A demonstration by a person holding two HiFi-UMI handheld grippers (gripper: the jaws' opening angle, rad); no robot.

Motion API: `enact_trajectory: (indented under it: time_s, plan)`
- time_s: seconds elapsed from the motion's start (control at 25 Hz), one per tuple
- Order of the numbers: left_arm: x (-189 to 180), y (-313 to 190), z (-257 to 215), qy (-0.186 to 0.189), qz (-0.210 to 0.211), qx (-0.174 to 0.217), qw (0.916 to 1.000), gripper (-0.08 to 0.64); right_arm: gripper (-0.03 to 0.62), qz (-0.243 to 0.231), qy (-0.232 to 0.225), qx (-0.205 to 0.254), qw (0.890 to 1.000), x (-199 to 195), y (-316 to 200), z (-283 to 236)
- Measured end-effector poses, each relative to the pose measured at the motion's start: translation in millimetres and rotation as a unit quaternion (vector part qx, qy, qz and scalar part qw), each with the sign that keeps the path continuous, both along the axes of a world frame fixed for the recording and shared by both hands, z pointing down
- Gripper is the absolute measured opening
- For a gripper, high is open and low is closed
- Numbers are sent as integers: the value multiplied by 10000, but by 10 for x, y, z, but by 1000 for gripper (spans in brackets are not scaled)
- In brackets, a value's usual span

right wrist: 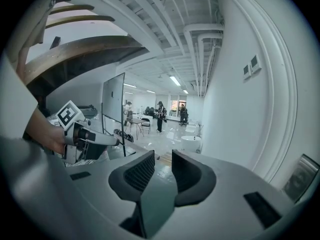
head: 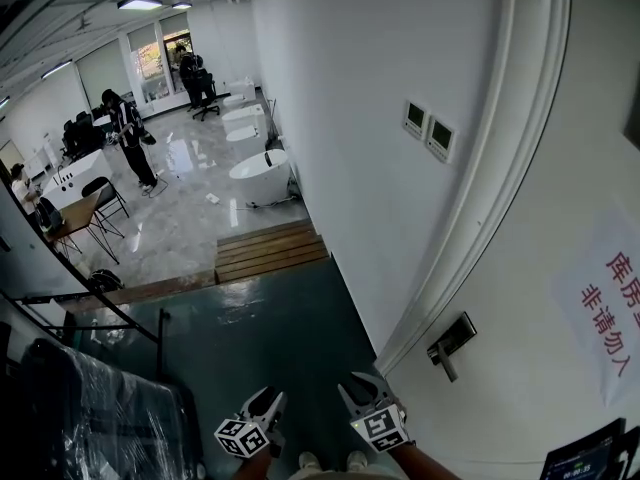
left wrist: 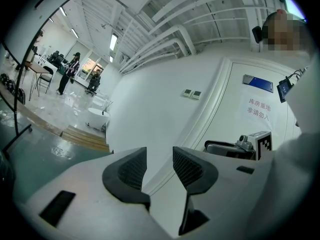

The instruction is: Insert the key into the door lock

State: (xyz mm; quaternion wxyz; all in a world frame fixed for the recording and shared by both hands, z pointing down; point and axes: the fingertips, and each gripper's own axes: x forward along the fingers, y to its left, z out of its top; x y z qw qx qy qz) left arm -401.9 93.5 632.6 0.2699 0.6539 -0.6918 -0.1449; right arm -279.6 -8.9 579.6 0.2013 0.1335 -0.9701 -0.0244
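Observation:
The white door (head: pixel 530 298) fills the right of the head view, and its dark metal handle with the lock (head: pixel 452 343) sticks out near the door's left edge. No key shows in any view. My left gripper (head: pixel 264 404) and right gripper (head: pixel 364 390) are low at the bottom of the frame, below and left of the handle, apart from it. In the left gripper view the jaws (left wrist: pixel 160 159) stand a little apart with nothing between them. The right gripper's jaws (right wrist: pixel 163 161) also show a narrow empty gap. The handle (right wrist: pixel 301 176) appears at that view's right edge.
A paper sign with red characters (head: pixel 605 303) hangs on the door, and a small screen (head: pixel 585 456) sits below it. Two wall controls (head: pixel 428 128) are on the white wall. Wooden steps (head: pixel 268 250), a black railing (head: pixel 110 303) and plastic-wrapped goods (head: pixel 100 408) lie left. People stand far off.

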Motion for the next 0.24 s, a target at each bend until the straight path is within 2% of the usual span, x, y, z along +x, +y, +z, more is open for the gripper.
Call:
enact_trajectory:
  time_s: [0.24]
  plan:
    - [171,34,5,56,90,-89,9999,166,101,103,-17,-116,9999,164,5,17]
